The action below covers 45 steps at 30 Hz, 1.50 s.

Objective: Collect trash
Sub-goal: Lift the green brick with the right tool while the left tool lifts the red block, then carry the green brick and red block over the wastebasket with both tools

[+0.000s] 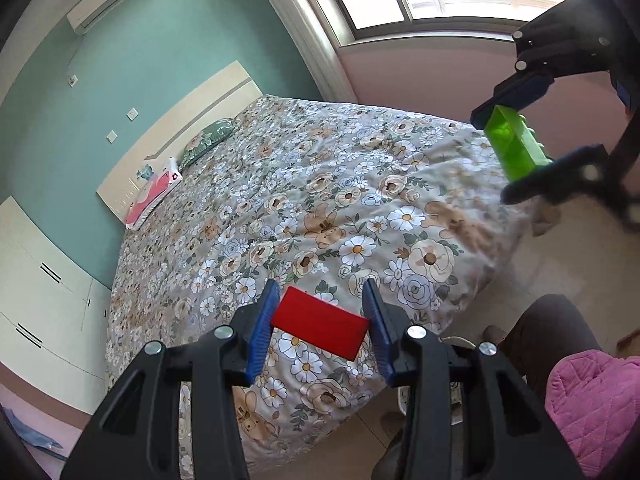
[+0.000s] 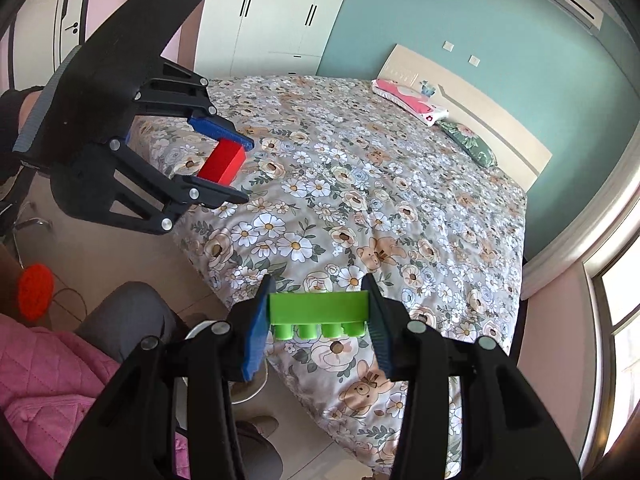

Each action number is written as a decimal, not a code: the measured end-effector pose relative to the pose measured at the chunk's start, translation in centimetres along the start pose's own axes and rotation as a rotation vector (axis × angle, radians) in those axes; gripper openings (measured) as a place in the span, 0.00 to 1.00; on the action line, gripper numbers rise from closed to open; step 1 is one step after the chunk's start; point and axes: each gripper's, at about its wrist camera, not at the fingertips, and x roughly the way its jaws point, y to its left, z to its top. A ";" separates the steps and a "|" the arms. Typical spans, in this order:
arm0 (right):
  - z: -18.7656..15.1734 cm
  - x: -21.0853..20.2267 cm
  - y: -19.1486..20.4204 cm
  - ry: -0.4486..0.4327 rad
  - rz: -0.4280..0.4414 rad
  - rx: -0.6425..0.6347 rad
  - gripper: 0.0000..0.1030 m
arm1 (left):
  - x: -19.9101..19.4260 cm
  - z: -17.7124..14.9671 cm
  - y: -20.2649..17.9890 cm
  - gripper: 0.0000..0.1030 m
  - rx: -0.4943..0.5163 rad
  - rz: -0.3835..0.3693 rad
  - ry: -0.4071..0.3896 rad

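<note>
The left claw [image 1: 320, 322] pinched a red block [image 1: 319, 327] and the right claw [image 2: 319, 314] a green studded brick [image 2: 319, 314] above the bed [image 2: 360, 184] (no bin visible); dropping them off remained.

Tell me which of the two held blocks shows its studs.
The green block in the right claw: a row of round studs sticks out along its edge. The red block in the left claw shows only flat faces.

pink quilted jacket [image 2: 44, 372], black gripper [image 2: 318, 316]
</note>
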 end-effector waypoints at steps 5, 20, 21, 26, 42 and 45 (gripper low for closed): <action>-1.7 -0.1 2.0 0.004 0.023 -0.009 0.44 | 0.5 -2.2 -2.2 0.44 -0.014 -0.029 0.020; -7.4 5.4 5.0 0.088 0.125 0.036 0.44 | 4.3 -8.5 -6.0 0.44 -0.063 -0.150 0.085; -7.8 6.0 5.2 0.096 0.138 0.042 0.44 | 4.7 -8.9 -6.2 0.44 -0.062 -0.155 0.092; -9.6 9.0 6.1 0.137 0.179 0.062 0.44 | 7.2 -11.4 -7.6 0.44 -0.064 -0.197 0.141; -15.6 18.5 9.4 0.276 0.264 0.076 0.44 | 16.0 -18.3 -12.2 0.44 -0.097 -0.315 0.287; -16.9 20.3 10.0 0.301 0.275 0.075 0.44 | 17.1 -19.1 -13.0 0.44 -0.095 -0.327 0.302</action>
